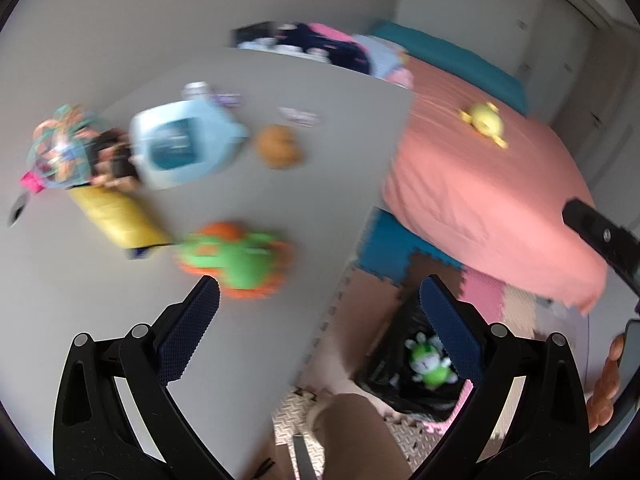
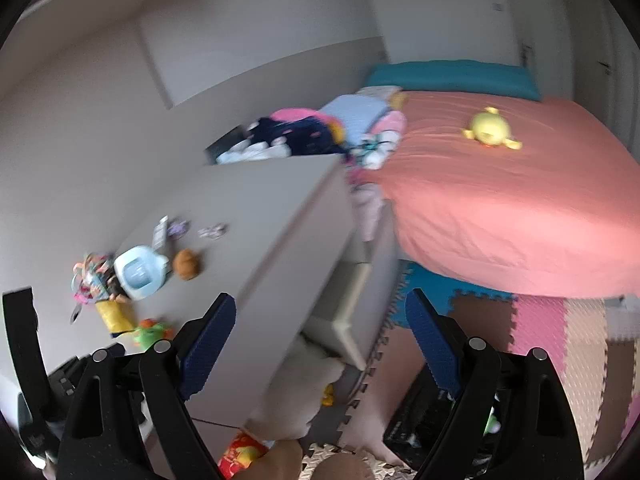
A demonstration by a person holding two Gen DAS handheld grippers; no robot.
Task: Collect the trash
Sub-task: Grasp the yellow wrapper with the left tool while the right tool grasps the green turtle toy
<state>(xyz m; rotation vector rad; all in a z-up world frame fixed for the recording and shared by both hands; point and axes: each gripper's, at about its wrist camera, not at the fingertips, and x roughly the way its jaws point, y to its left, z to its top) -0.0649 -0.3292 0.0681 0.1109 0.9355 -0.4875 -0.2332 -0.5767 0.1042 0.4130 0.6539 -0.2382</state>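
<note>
Blue-padded jaws fill the bottom of both views, and both tools are spread wide with nothing between the pads: the left gripper (image 1: pixel 316 320) frames bare grey surface and foam floor, the right gripper (image 2: pixel 320 332) frames the edge of the grey dresser (image 2: pixel 280 216). Both pictures are smeared with blur, so fine detail is hard to read.

What looks like the trash sits on the dresser top, at left centre of the left view — a yellow snack bag (image 1: pixel 116 216), a colourful crinkled wrapper bundle (image 1: pixel 60 152), and small scraps (image 1: pixel 298 116) further back. Mixed in are toys: a green and orange plush (image 1: pixel 236 258), a light blue toy (image 1: pixel 184 144), a brown ball-like toy (image 1: pixel 278 146). The black trash bag (image 1: pixel 404 364) stands open on the foam mat (image 1: pixel 484 296) at lower right of that view, a green and white toy already inside.

To do the step well, I would settle each hand first, then choose one piece — the yellow bag looks the easiest, lying flat and long. Come down across its narrow width, clear of the plush touching its end, and close only once both pads straddle it.
</note>
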